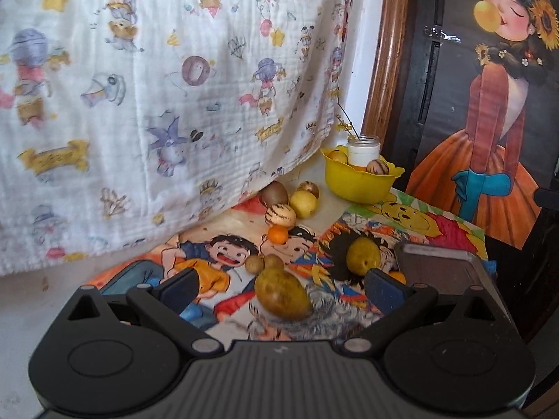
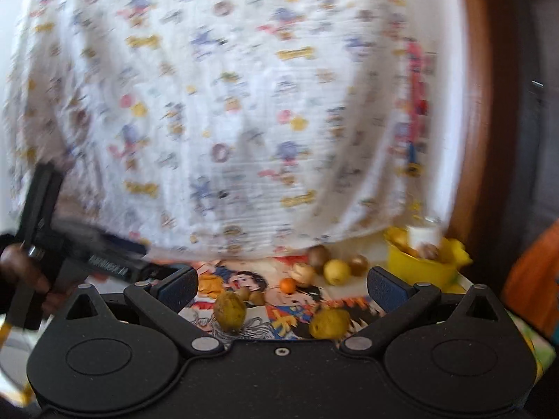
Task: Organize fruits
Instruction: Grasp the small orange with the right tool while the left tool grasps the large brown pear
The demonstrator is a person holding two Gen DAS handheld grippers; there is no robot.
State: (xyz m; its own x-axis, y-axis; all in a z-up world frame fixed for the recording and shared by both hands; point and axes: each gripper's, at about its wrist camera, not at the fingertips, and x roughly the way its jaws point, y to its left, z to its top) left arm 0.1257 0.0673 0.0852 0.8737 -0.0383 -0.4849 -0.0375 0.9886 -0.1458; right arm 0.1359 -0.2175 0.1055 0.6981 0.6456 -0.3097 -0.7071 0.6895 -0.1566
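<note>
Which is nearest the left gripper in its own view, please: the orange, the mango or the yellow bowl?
1. Mango, between the open left gripper fingers.
2. Orange, mid-table, beyond it.
3. Yellow bowl, far back, right.

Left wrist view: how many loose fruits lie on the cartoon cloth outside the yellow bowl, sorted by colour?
Brown fruits: 2
Yellow fruit: 1
Striped cream fruit: 1
Orange fruit: 1
Olive-green fruits: 4
Total: 9, not counting a half-hidden orange sliver that is too little to identify.
</note>
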